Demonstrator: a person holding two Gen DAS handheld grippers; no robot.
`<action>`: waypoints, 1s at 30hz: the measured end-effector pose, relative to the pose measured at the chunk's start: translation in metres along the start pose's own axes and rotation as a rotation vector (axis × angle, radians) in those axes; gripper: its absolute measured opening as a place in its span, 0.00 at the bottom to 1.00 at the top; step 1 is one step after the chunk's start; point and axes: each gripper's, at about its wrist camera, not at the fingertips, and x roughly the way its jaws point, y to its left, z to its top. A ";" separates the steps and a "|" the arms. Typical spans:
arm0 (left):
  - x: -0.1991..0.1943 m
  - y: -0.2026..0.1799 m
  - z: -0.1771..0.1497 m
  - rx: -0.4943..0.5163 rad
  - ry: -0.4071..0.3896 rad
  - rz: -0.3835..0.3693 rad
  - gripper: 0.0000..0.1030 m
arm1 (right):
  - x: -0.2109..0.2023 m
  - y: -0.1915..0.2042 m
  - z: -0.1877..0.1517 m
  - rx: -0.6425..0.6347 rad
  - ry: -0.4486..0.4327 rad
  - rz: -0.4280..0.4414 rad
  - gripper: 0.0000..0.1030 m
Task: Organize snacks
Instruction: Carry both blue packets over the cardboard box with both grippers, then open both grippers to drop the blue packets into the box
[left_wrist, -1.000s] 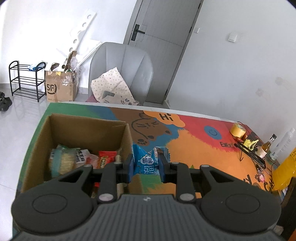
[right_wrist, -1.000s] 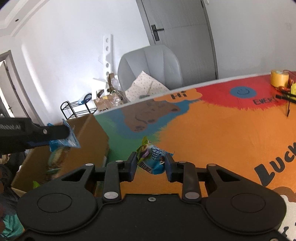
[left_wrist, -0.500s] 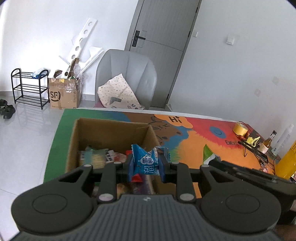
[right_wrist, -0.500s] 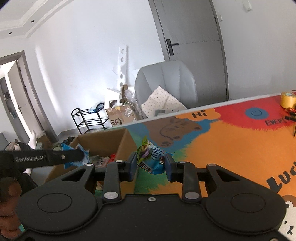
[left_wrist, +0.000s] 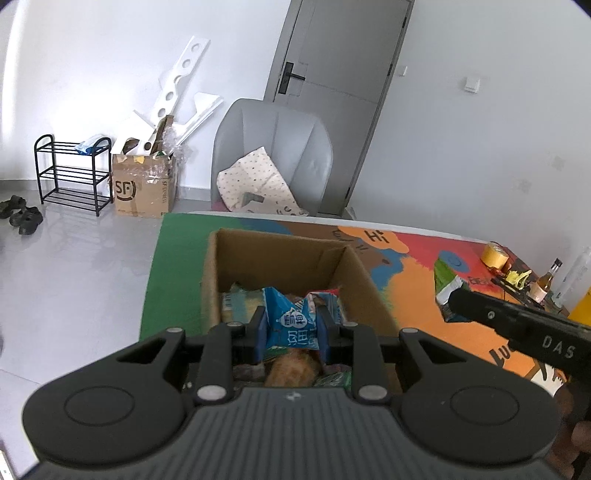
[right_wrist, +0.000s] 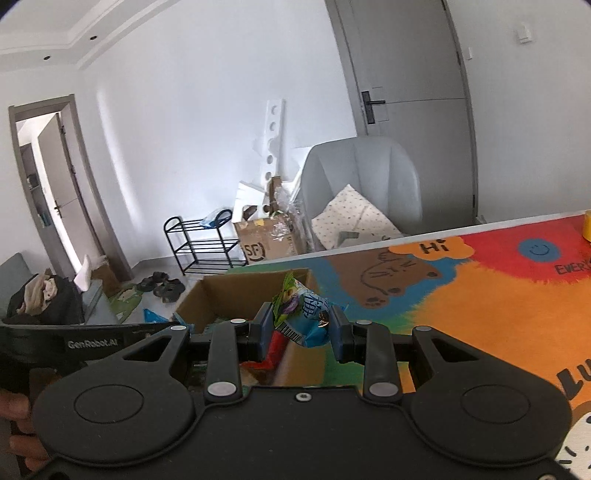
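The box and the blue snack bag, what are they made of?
The box looks like plain brown cardboard: matte walls with raw edges. The blue snack bag seems to be thin glossy plastic film, since it crinkles and shines.

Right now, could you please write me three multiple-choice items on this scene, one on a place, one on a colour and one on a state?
1. Where is the left gripper holding its packet?
A. over the open box
B. above the chair
C. beside the tape roll

2. What colour is that packet mainly?
A. red
B. blue
C. yellow

3. How is the right gripper?
A. open and empty
B. out of view
C. shut on a snack bag

Answers:
1 A, the box's inside lies just below and behind the packet.
2 B, blue wrapper with a white label.
3 C, both pads press the bag's sides.
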 end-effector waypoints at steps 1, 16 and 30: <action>0.000 0.001 -0.001 0.000 0.003 0.000 0.25 | 0.001 0.002 0.000 -0.004 0.003 0.005 0.29; -0.003 0.010 -0.002 -0.020 0.017 0.027 0.49 | 0.016 0.024 -0.002 -0.021 0.040 0.069 0.29; -0.002 0.000 -0.002 0.000 0.008 0.054 0.85 | 0.004 0.000 -0.010 0.062 0.038 0.046 0.59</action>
